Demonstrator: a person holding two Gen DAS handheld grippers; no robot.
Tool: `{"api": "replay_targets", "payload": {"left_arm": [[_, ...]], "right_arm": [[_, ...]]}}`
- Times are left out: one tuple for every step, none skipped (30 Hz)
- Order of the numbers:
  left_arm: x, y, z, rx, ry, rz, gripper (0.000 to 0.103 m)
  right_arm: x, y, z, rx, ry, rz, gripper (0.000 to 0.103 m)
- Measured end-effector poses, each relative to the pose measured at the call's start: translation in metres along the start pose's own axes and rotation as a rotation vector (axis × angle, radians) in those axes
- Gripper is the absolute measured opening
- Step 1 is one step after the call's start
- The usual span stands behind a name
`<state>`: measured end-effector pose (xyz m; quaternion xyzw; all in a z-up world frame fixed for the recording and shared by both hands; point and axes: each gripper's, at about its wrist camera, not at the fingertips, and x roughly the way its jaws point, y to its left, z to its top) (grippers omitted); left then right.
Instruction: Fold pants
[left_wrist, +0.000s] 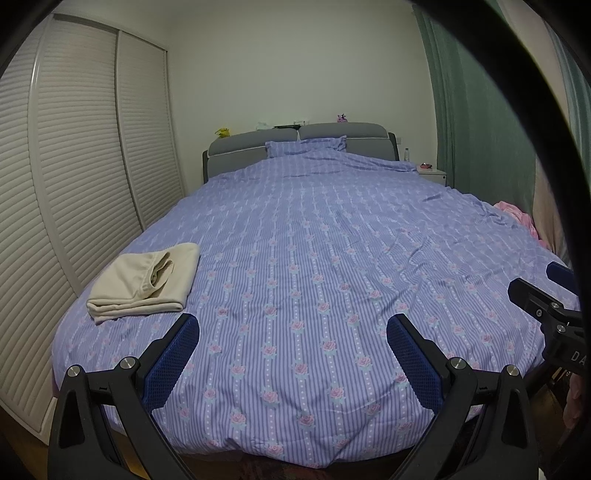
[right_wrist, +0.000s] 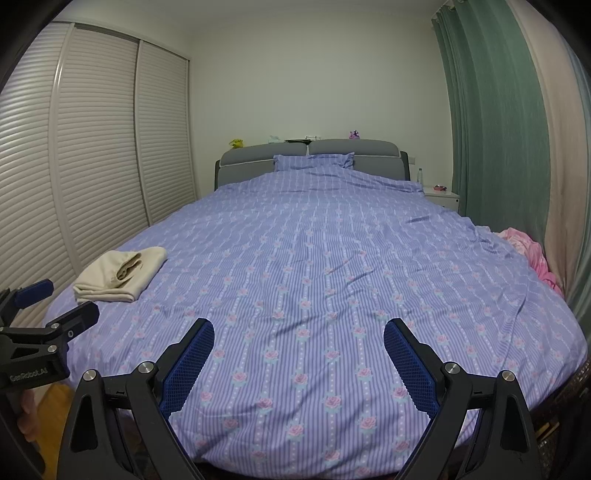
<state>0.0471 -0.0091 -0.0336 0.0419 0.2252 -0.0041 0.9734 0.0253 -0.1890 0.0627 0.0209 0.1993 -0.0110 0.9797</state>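
Pants (left_wrist: 144, 282): folded, on the bed (left_wrist: 314, 258) ahead-left of your left gripper (left_wrist: 291, 354). Both grippers, right gripper (right_wrist: 299, 358) included: released, holding nothing, drawn back, likely because folding looks finished.

headboard trinkets (right_wrist: 354, 134) too small to identify, pink cloth (right_wrist: 532, 258) cut off

White walls, louvered wardrobe doors (left_wrist: 74, 155), green curtains (right_wrist: 495, 122) flank a purple-quilted bed (right_wrist: 314, 258).

A home bedroom: made bed (right_wrist: 332, 258), louvred wardrobe (right_wrist: 92, 147), green curtains (right_wrist: 491, 129)
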Motion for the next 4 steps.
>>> {"api": "replay_targets", "payload": {"left_arm": [[0.0001, 0.0000, 0.0000, -0.002, 0.002, 0.000, 0.103], [0.0004, -0.0003, 0.0002, -0.005, 0.004, 0.002, 0.103], [0.0006, -0.0002, 0.0003, -0.008, 0.006, 0.003, 0.103], [0.0008, -0.0005, 0.0002, -0.010, 0.007, 0.005, 0.103]], "right_arm": [[-0.0004, -0.0004, 0.0000, 0.000, 0.000, 0.000, 0.094], [-0.0003, -0.0004, -0.0001, 0.001, 0.000, -0.002, 0.094], [0.0000, -0.0006, 0.0000, 0.000, 0.000, 0.000, 0.094], [-0.0003, -0.0010, 0.0000, 0.001, 0.001, 0.001, 0.094]]}}
